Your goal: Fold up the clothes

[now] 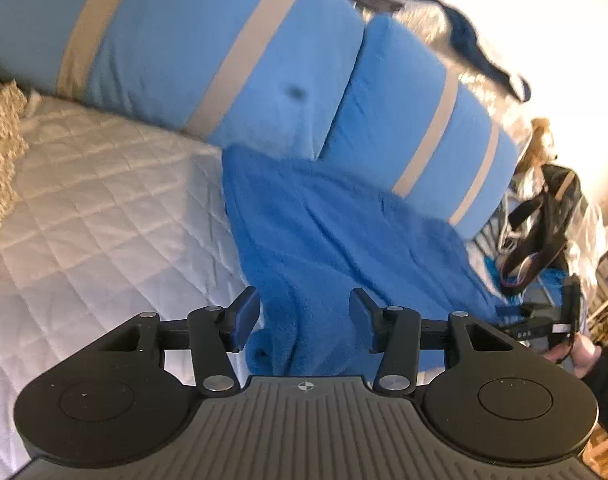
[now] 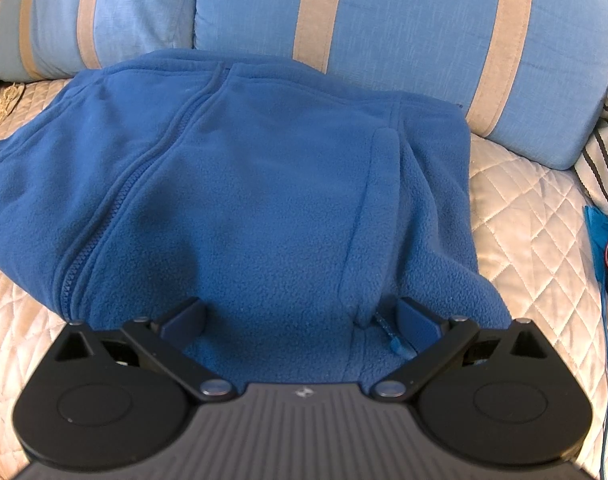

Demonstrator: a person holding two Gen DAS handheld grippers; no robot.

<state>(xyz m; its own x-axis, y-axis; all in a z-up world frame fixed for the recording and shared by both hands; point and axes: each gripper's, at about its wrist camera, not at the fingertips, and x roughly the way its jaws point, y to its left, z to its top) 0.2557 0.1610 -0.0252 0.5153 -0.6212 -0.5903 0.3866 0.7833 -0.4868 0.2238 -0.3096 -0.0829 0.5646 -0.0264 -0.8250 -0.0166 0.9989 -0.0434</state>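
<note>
On the quilted bed [image 2: 524, 216], your fleece jacket [image 2: 264, 184] may unfold — both left gripper [image 1: 304, 316] and right gripper [image 2: 300, 320] have jaws apart, holding nothing.

My left view is motion-blurred. My body hides the fleece's [image 2: 264, 184] near hem. Clutter [image 1: 544, 220] right of the fleece is too jumbled to identify. Pillows [image 2: 384, 20] run past the top edge.

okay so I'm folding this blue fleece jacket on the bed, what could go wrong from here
1. Both grippers, left and right, are open over the fleece jacket, so nothing holds the fold; the thick fleece may spring back.
2. The zipper pull sits right by the right gripper's finger and could snag.
3. The jacket's far edge lies against the striped pillows, which may bunch it.
</note>
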